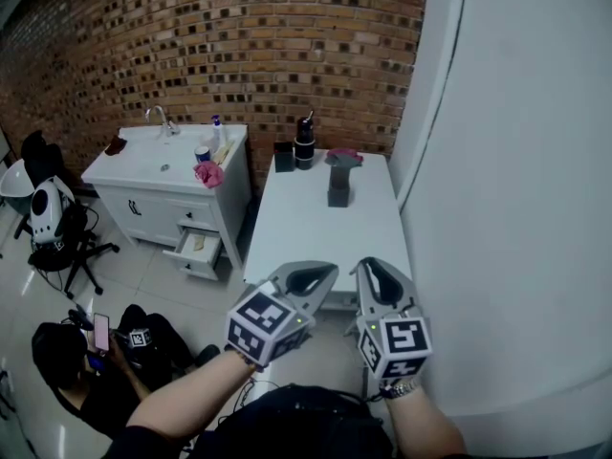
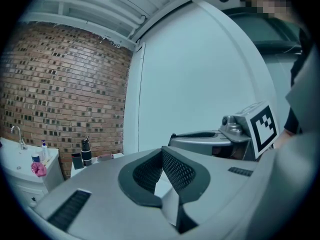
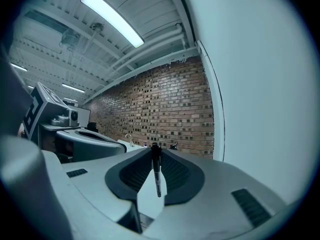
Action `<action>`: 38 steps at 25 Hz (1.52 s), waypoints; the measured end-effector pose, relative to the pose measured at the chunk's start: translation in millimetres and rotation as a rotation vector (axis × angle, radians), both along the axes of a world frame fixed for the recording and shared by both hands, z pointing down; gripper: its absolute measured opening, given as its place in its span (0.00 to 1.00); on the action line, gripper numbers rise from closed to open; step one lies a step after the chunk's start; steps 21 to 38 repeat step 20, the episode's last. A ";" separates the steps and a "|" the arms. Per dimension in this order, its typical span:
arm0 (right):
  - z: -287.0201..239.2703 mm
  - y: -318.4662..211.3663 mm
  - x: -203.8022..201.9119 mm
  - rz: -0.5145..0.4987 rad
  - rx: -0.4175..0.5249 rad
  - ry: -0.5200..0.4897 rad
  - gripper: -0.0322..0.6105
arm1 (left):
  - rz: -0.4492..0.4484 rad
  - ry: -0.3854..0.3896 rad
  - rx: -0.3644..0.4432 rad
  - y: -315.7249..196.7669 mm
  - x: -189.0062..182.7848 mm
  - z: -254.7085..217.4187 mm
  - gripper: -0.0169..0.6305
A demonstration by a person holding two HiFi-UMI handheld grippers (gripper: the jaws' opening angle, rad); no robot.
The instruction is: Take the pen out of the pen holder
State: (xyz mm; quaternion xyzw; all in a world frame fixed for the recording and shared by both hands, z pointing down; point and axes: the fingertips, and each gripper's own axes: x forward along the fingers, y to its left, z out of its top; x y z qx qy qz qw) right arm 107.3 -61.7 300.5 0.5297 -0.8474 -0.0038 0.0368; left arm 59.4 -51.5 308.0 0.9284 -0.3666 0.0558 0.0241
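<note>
At the near end of the white table [image 1: 320, 228], the right gripper [image 1: 368, 268] pinches a thin black pen [image 3: 156, 171] at its jaw tips, well apart from the dark pen holder [image 1: 338, 191] toward the far end, while the left gripper [image 1: 320, 273] beside it is pressed together, empty.

Ceiling strip light [image 3: 112, 18] glares; fisheye views darken at edges.

A red brick wall [image 1: 239, 46] meets a plain white wall [image 1: 516, 208]; a white table [image 1: 316, 223] stands beside a white sink cabinet [image 1: 153, 175]; glossy pale floor [image 1: 134, 277]; black office chair [image 1: 67, 239]; a tube light [image 3: 112, 18] glows overhead.
</note>
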 end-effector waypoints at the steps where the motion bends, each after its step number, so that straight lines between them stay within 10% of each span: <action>1: 0.7 1.0 -0.8 0.000 0.000 0.001 0.16 | 0.001 -0.001 0.001 0.6 -0.8 0.2 0.03; 38: 1.1 0.7 -12.9 0.006 -0.010 0.009 0.16 | 0.007 0.002 -0.004 -1.5 -11.1 2.2 0.03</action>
